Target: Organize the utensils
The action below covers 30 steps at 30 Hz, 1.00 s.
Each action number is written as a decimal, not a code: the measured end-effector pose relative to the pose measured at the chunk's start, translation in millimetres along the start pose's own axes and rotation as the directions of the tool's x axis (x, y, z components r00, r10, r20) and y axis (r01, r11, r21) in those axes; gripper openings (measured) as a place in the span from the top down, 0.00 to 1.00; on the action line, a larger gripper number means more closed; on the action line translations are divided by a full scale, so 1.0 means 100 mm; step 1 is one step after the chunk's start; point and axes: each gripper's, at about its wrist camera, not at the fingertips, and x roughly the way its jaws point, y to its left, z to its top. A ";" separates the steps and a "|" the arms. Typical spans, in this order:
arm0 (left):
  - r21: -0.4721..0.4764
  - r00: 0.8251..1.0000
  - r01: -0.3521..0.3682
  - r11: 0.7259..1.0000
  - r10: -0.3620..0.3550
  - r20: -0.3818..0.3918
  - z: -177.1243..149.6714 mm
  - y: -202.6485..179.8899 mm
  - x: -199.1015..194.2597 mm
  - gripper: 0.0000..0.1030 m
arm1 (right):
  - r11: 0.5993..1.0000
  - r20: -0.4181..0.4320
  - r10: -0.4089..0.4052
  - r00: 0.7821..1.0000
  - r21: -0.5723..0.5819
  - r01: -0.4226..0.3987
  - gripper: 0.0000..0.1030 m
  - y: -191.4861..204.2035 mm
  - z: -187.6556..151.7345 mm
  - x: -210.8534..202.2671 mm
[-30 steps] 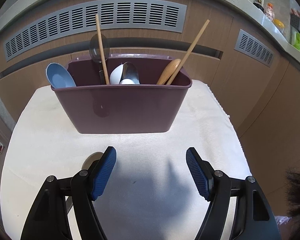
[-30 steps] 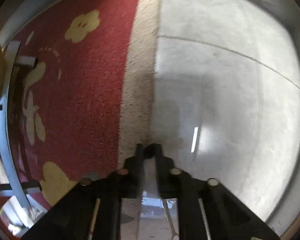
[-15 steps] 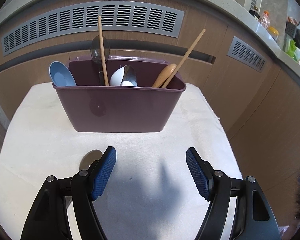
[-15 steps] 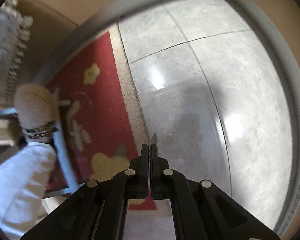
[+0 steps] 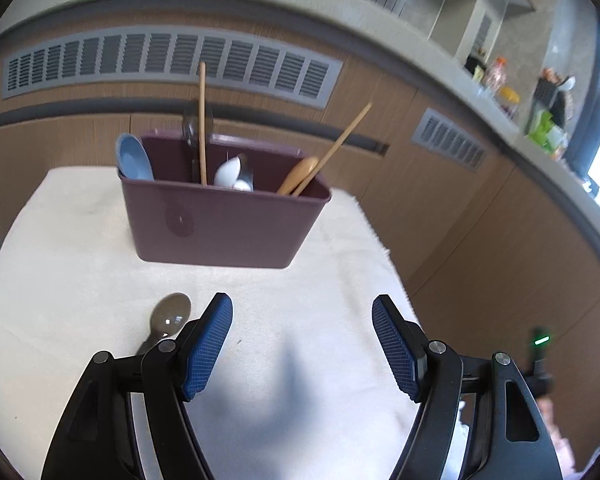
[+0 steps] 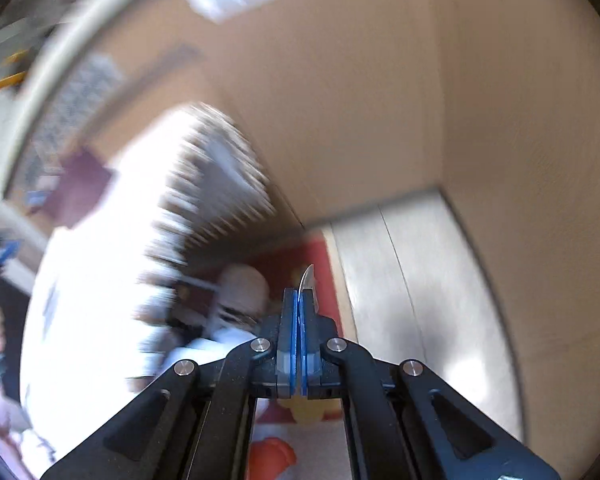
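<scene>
Left gripper [image 5: 302, 344] is seen spread wide in the left wrist view, blue ribbed pads well apart, with nothing gripped between them. It's held just above a cream cloth [image 5: 80, 280] laid over the table. A metal spoon [image 5: 168, 318] is found lying flat on that cloth, bowl end away from the camera, handle tucked under the left finger's arm; whether it's actually touched can't be told. Further back on the cloth, a maroon utensil bin [image 5: 224, 220] is parked upright. Inside it: a blue spoon [image 5: 134, 158] leaned in the left corner, a wooden chopstick [image 5: 202, 120] stood nearly vertical with a dark ladle [image 5: 190, 124] behind it, a white spoon [image 5: 228, 172] in the middle, and a wooden spoon [image 5: 300, 172] plus a second chopstick [image 5: 336, 144] slanted to the right. Wood-look cabinets with grey vents [image 5: 168, 62] are seen behind. No readable writing or brand is made out anywhere.

Right wrist view is heavily smeared by motion blur. Right gripper [image 6: 299, 300] is shown clamped down, pads pressed together on a thin metal utensil tip [image 6: 308, 278] that's poked out just past the fingertips; what kind of utensil can't be told. The bin is glimpsed as a maroon blur on the far left, well apart. A red mat [image 6: 288, 260] and pale floor tiles [image 6: 420, 280] are seen beyond the fingers.
</scene>
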 end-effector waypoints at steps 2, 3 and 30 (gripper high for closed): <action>0.025 1.000 -0.016 1.000 0.016 0.010 -0.01 0.03 -0.13 0.29 | 0.998 0.040 0.023 0.999 -0.067 -0.021 1.00 0.37 0.17 -0.34; 0.052 0.999 -0.036 0.998 0.036 0.005 -0.02 0.06 -0.20 0.29 | 0.995 0.051 0.034 0.998 -0.098 -0.029 1.00 0.63 0.27 -0.50; 0.182 0.956 -0.071 0.981 0.119 -0.268 -0.22 1.29 -0.02 0.25 | 0.821 -0.263 0.106 0.959 -0.521 -0.234 0.53 3.47 0.12 1.26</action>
